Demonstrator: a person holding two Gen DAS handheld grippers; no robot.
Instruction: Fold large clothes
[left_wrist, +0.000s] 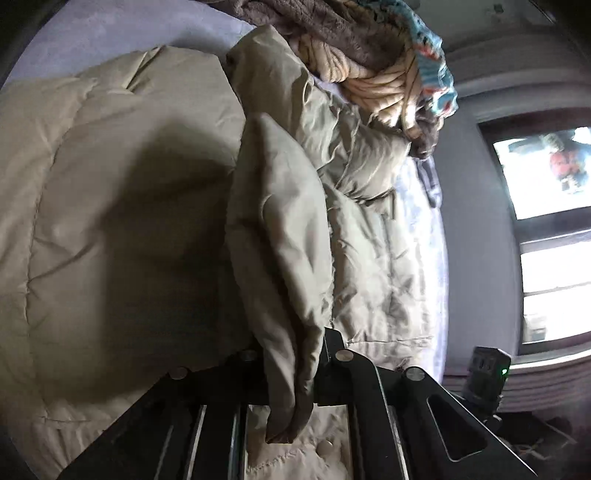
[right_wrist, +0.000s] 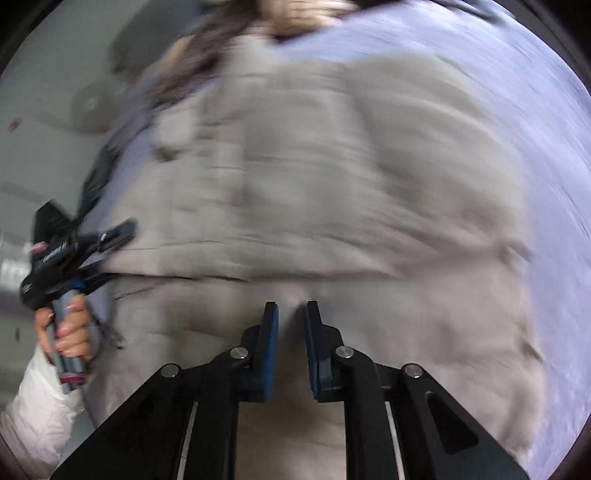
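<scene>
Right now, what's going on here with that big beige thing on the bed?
A person is folding a beige puffy coat spread on a bed. The left gripper is shut on a fold of its fabric. The right gripper hovers over the coat, jaws nearly closed with nothing visibly clamped. That view is blurred.

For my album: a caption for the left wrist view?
Left gripper pinching a beige padded coat's fold on a lilac bed.

One beige coat (left_wrist: 122, 206), one blanket heap (left_wrist: 373, 55), one bedsheet (right_wrist: 498, 74), two grippers (right_wrist: 291, 314) (left_wrist: 291, 365), one window (left_wrist: 550, 236), one hand (right_wrist: 70, 332).
</scene>
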